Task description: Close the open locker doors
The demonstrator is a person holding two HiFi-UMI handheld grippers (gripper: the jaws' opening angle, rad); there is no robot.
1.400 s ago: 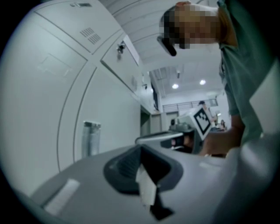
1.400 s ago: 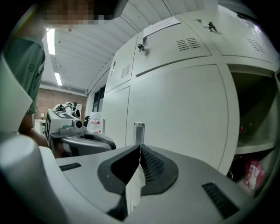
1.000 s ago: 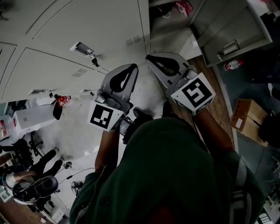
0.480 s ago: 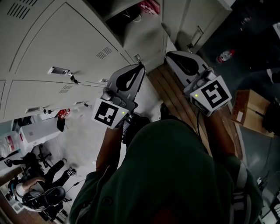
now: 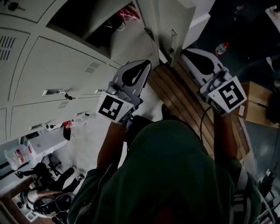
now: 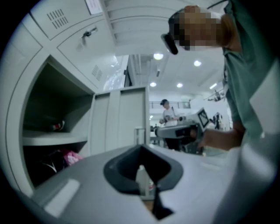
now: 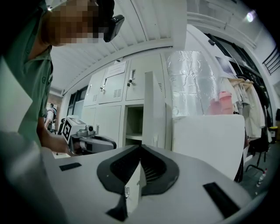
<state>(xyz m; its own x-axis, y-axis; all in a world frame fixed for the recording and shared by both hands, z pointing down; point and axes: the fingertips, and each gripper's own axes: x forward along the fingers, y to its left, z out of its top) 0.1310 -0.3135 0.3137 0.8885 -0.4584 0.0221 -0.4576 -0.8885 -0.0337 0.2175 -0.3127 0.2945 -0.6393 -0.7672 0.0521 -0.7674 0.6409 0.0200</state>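
A grey locker (image 5: 92, 24) stands open at the top of the head view, with a pink item (image 5: 124, 12) on its shelf. Its door (image 5: 168, 28) swings out toward me, edge-on. My left gripper (image 5: 148, 63) is shut and empty, its tip just below the open compartment and left of the door. My right gripper (image 5: 183, 51) is shut and empty, its tip close to the door's lower edge. The left gripper view has the open compartment (image 6: 48, 131) at left and the door (image 6: 120, 118) ahead. In the right gripper view the door (image 7: 149, 109) is edge-on ahead beside the opening (image 7: 133, 124).
Closed lockers (image 5: 48, 74) fill the left. A wooden bench (image 5: 183, 100) runs under the grippers. A water bottle (image 5: 221, 47) and a cardboard box (image 5: 253, 103) lie on the floor at right. Office chairs (image 5: 48, 170) stand lower left. A person (image 6: 168, 111) stands far off.
The head view has swung so the open locker and its door sit nearer the middle. Both grippers have moved up toward the door, and stay shut.
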